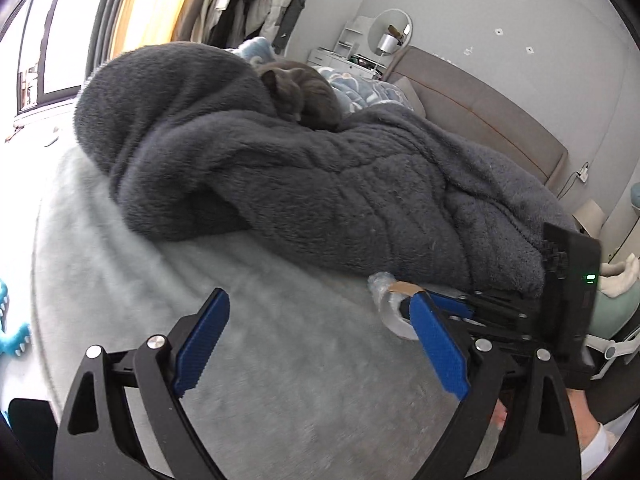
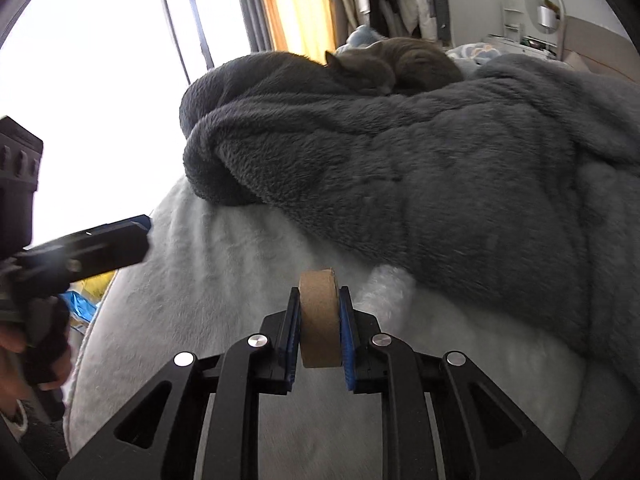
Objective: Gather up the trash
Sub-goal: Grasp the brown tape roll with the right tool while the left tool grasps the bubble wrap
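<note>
My right gripper (image 2: 319, 316) is shut on a brown cardboard tape roll (image 2: 319, 312), held upright between the blue pads just above the pale bed cover (image 2: 224, 280). In the left wrist view the roll's cardboard edge (image 1: 406, 288) shows beside the right gripper, with clear crumpled plastic (image 1: 390, 304) around it. My left gripper (image 1: 320, 340) is open and empty over the pale cover (image 1: 240, 280), just left of the right gripper. The left gripper's body also shows at the left edge of the right wrist view (image 2: 80, 252).
A dark grey fleece blanket (image 1: 320, 184) lies heaped across the bed, with a grey cat (image 1: 300, 92) curled asleep on top. The headboard (image 1: 480, 112) and a nightstand with a round mirror (image 1: 390, 32) stand behind. Windows and curtains are at left. A blue toy (image 1: 12, 336) lies at the left edge.
</note>
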